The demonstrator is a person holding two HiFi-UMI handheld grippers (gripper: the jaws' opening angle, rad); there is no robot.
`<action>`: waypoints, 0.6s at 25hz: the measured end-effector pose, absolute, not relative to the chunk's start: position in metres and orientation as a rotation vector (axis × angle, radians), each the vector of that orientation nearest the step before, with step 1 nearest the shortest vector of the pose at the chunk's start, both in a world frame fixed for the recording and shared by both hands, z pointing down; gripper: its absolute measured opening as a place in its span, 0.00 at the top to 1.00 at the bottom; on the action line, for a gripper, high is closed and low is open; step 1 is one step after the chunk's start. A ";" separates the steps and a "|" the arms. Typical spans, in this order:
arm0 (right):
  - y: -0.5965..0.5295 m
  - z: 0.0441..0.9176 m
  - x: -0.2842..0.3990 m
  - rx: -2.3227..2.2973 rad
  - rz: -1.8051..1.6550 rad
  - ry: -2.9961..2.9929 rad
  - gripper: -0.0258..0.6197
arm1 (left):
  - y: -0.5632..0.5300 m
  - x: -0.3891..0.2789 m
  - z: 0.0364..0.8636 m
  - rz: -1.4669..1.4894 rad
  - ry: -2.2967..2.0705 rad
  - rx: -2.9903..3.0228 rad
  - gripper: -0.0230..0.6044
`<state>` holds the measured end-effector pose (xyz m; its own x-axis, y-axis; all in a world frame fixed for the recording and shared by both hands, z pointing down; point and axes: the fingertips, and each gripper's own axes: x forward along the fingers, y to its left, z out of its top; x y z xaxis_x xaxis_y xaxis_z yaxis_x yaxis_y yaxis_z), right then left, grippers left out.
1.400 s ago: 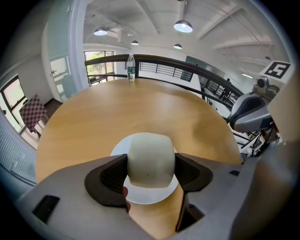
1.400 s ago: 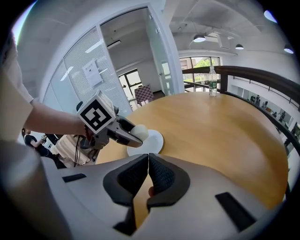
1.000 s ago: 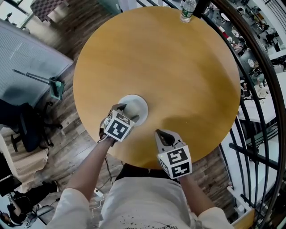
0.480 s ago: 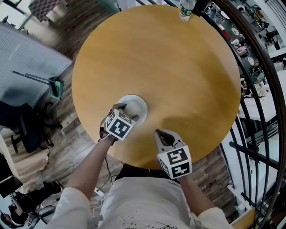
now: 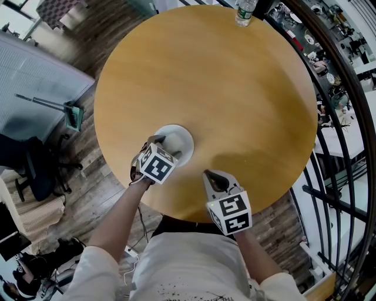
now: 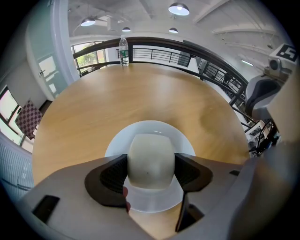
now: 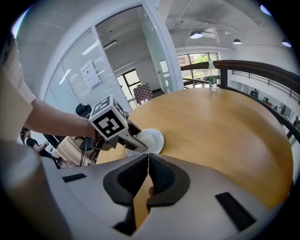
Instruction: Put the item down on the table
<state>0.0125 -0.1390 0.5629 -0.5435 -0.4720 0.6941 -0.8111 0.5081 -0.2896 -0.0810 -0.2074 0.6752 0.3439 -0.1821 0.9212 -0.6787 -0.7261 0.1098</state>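
A pale, rounded item (image 6: 151,159) sits between the jaws of my left gripper (image 6: 151,171), which is shut on its sides. It is over the middle of a white plate (image 6: 150,125) and looks to be resting on it, though the contact is hidden. In the head view the left gripper (image 5: 166,147) is at the plate (image 5: 184,140), near the front left of the round wooden table (image 5: 223,82). My right gripper (image 5: 212,175) hovers at the table's near edge, shut and holding nothing; its own view shows the jaws (image 7: 148,161) pressed together.
A clear water bottle (image 5: 244,13) stands at the table's far edge, next to a dark railing (image 5: 346,117) that curves round the right side. Wooden floor, a chair (image 5: 29,164) and a dustpan (image 5: 70,114) lie to the left.
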 end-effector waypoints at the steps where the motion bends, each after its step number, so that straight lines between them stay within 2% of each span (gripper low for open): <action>1: -0.140 0.564 0.012 1.045 0.826 -2.211 0.92 | -0.207 -0.081 0.676 1.376 -0.748 2.132 0.46; 15: -0.143 0.565 0.014 1.050 0.841 -2.208 0.92 | -0.206 -0.079 0.680 1.416 -0.714 2.149 0.46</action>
<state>0.0143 -0.1428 0.5646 -0.5445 -0.4697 0.6949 -0.8129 0.4997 -0.2992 -0.0790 -0.2056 0.6796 0.3331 -0.1664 0.9281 -0.6471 -0.7563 0.0966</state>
